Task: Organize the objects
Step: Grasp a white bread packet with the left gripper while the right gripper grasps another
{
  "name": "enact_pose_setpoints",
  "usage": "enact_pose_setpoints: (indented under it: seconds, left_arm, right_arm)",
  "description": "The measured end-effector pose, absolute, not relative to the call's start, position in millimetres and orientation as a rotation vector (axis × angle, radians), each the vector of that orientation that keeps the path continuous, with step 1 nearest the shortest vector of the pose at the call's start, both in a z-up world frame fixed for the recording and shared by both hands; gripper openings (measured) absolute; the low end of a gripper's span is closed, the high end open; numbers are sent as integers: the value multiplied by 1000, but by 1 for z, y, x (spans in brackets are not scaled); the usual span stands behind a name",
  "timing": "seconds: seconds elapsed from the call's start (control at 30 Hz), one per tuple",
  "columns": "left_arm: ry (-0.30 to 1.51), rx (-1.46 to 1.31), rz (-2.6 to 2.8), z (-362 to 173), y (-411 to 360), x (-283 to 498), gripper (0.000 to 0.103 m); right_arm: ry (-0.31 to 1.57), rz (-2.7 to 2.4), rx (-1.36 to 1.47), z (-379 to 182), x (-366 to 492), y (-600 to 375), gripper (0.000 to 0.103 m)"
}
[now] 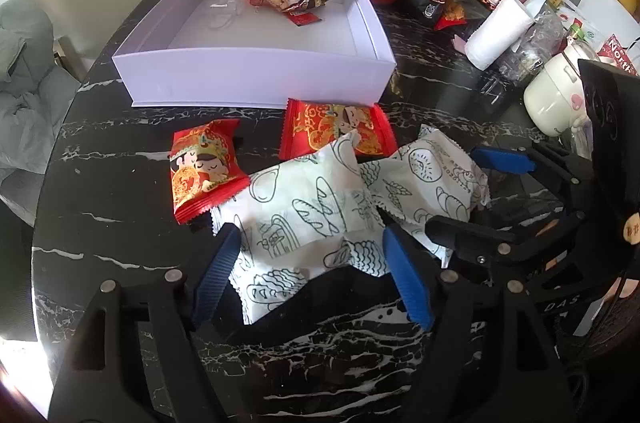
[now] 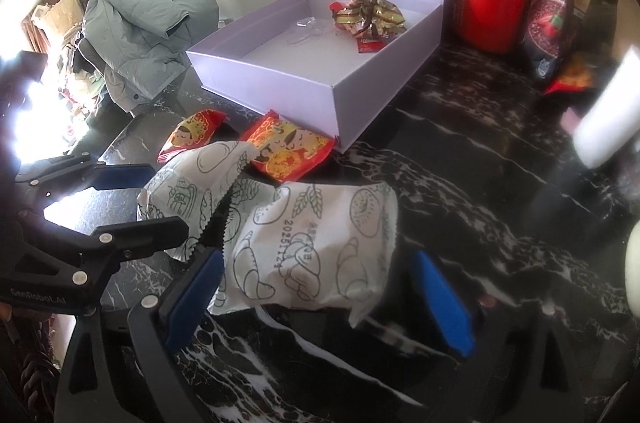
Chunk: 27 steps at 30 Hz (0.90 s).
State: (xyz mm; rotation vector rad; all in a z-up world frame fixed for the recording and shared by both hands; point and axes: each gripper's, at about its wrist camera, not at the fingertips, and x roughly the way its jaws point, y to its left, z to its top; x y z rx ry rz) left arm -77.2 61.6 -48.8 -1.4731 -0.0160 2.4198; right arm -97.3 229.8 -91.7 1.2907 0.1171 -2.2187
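Both tools spread wide, the left tool (image 1: 310,275) straddling one white bread packet (image 1: 296,219) and the right tool (image 2: 320,299) its neighbour (image 2: 316,247), two red snack packets (image 1: 334,131) lying between them and the open white box (image 1: 256,79) on the dark surface (image 1: 120,191).

Two white (image 1: 296,207) (image 2: 316,247) and two red (image 1: 204,167) (image 1: 336,131) snack packets lie before the open box (image 1: 256,79).

Left claw (image 1: 312,275) spread wide around white packet (image 1: 296,219) (bread doodles), marble table (image 1: 112,207)

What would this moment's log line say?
left gripper: open around white printed snack packet | right gripper: open around second white printed packet | white cardboard box: open
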Motion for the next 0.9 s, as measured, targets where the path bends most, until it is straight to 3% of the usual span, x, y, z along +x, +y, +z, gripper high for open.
enact_pose_setpoints:
  seconds: [0.3, 0.4, 0.7, 0.9]
  left_arm:
    - [-1, -1486, 2419, -57, 64, -86, 78]
    - [10, -1481, 2415, -60, 64, -87, 78]
    - [77, -1436, 2453, -63, 74, -85, 79]
    - [123, -1422, 2470, -61, 78, -78, 74]
  right_arm:
    - [31, -2169, 1320, -103, -99, 232, 96]
    - [48, -2165, 1293, -101, -95, 229, 86]
    - [106, -2199, 1246, -98, -83, 228, 77]
    - [128, -2222, 1240, -96, -76, 230, 74]
